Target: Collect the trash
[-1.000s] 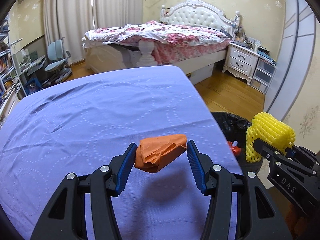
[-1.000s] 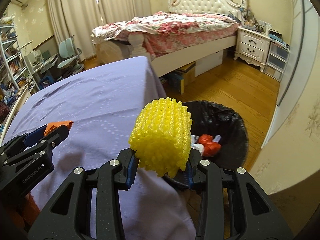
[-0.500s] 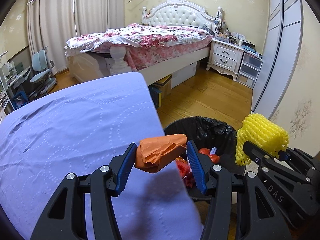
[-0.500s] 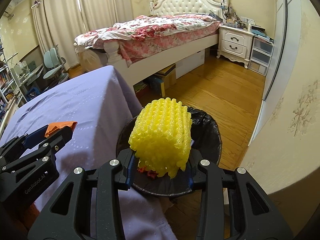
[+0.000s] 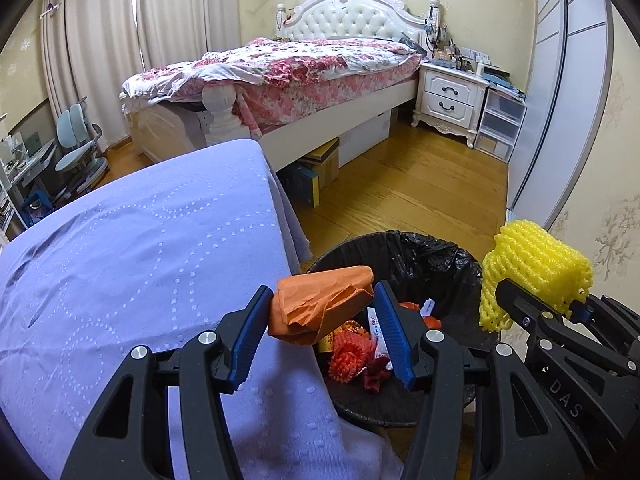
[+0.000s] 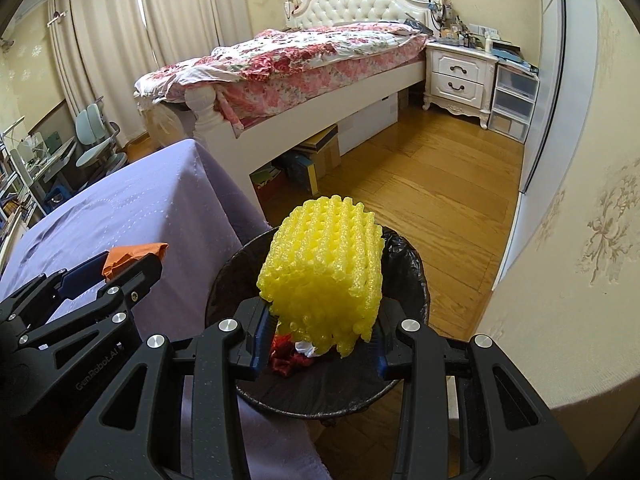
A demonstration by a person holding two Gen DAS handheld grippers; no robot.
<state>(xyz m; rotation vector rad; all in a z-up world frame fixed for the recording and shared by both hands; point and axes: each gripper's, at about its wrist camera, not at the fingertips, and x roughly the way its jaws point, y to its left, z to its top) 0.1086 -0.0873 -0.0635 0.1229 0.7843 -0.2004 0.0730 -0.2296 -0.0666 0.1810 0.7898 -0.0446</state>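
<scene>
The left hand-held gripper (image 5: 322, 312) is squeezing a crumpled orange paper (image 5: 320, 304) between its two blue fingers (image 5: 250, 332), and it is holding the paper up in the air, right at the edge where the purple surface (image 5: 140, 248) is ending. Just ahead of that hand-held gripper and a little below it, a round trash bin (image 5: 424, 256) with a black bag inside is sitting on the wooden floor (image 5: 420, 196) — red and orange scraps (image 5: 352, 356) are lying at the bottom of it. The right hand-held gripper (image 6: 318, 332) is pinching a yellow foam net (image 6: 324, 264), a bumpy roll, and is holding it straight above the open bin (image 6: 416, 272), so the net is covering much of the bin's mouth in the right wrist view. To the left of the right hand-held gripper, the other hand-held gripper (image 6: 120, 264) is showing with the orange paper (image 6: 134, 254) poking out past its tips. To the right of the left hand-held gripper, the yellow net (image 5: 532, 268) is sticking up near the bin's far rim. Far in front of both — a big bed (image 5: 304, 68) with a flowery blanket is standing by a white nightstand (image 5: 452, 96).
</scene>
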